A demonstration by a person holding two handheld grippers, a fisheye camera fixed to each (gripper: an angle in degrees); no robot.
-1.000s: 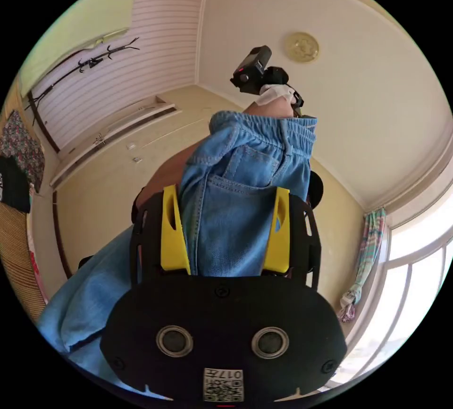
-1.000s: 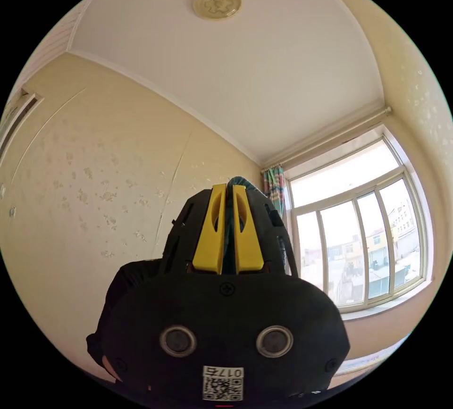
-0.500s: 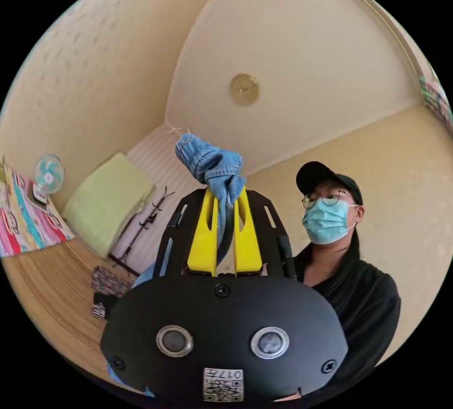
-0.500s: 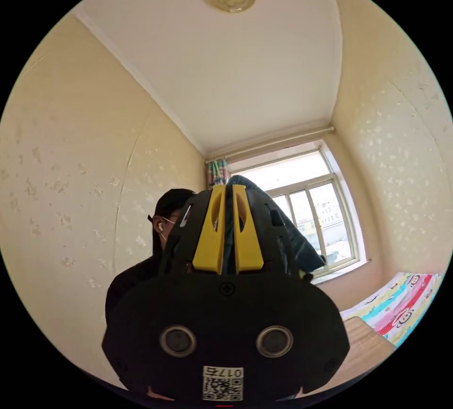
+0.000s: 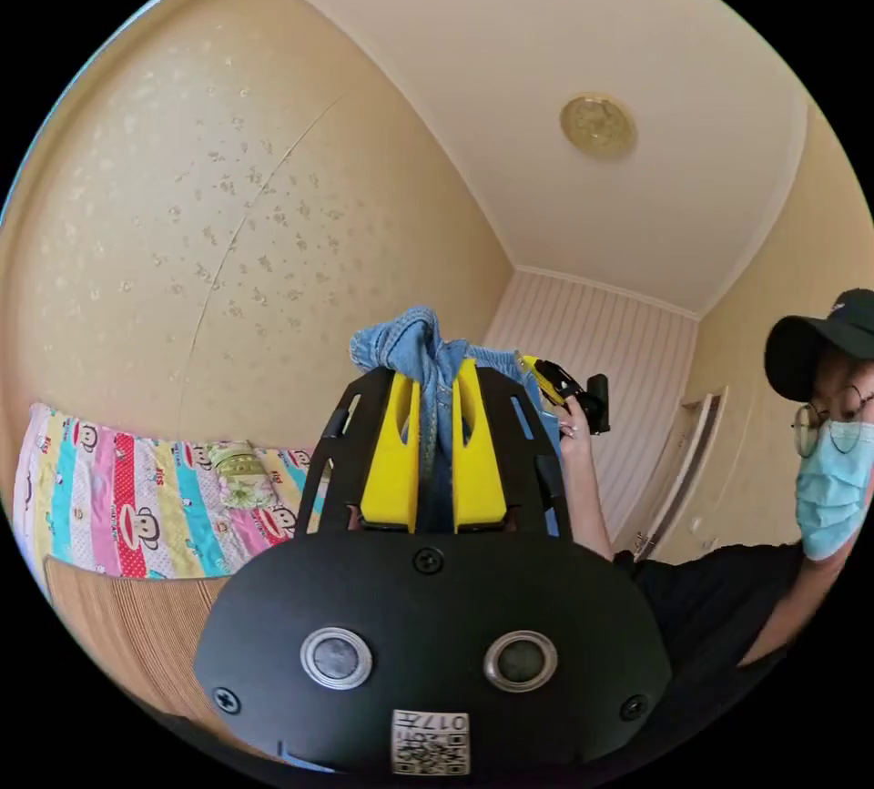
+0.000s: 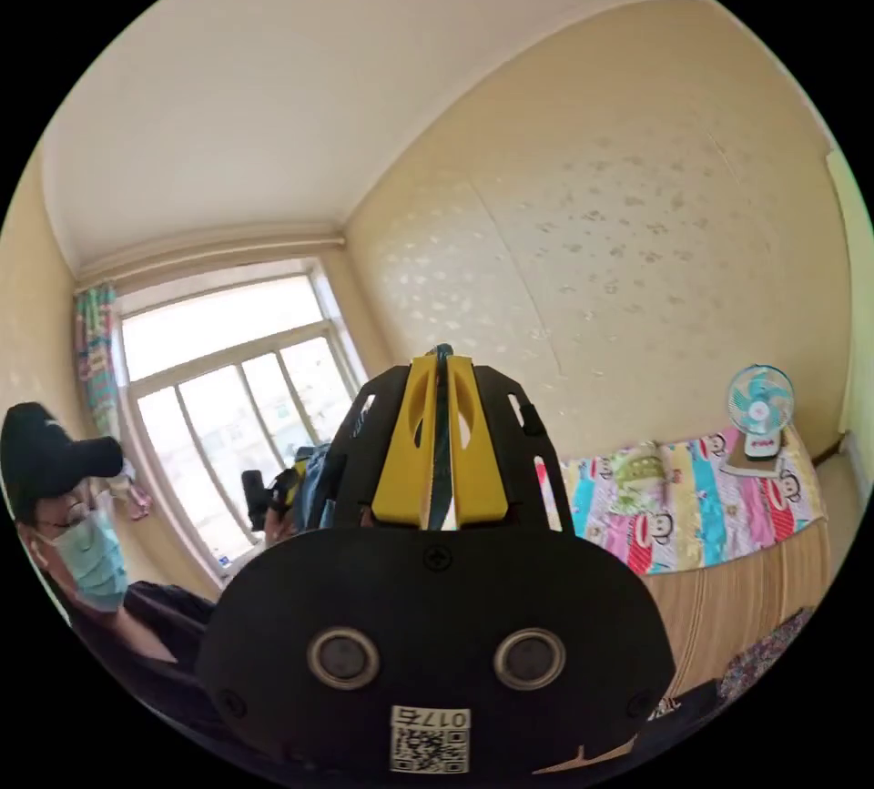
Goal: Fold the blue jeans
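Denim bunched between both yellow jaws of the left tool [image 5: 435, 370], clamped tight on the blue jeans [image 5: 414, 348]; a wad of fabric stuck out past the jaw tips toward 12 o'clock. In the left gripper view the right tool [image 5: 553, 381] sat at about 3 o'clock from that wad, in the person's hand [image 5: 575, 425], with denim running across to it. Right tool [image 6: 438, 366] in its own view had jaws nearly together, pinching a thin dark edge of jeans [image 6: 441, 425]. Left tool [image 6: 284, 490] showed at 9 o'clock there, with more denim beside it. Both tools were raised, cameras aimed up at the ceiling light [image 5: 597, 126]. Patterned sheet [image 6: 692, 489] and a small fan [image 6: 760, 402] lay low at 3 o'clock in the right gripper view.
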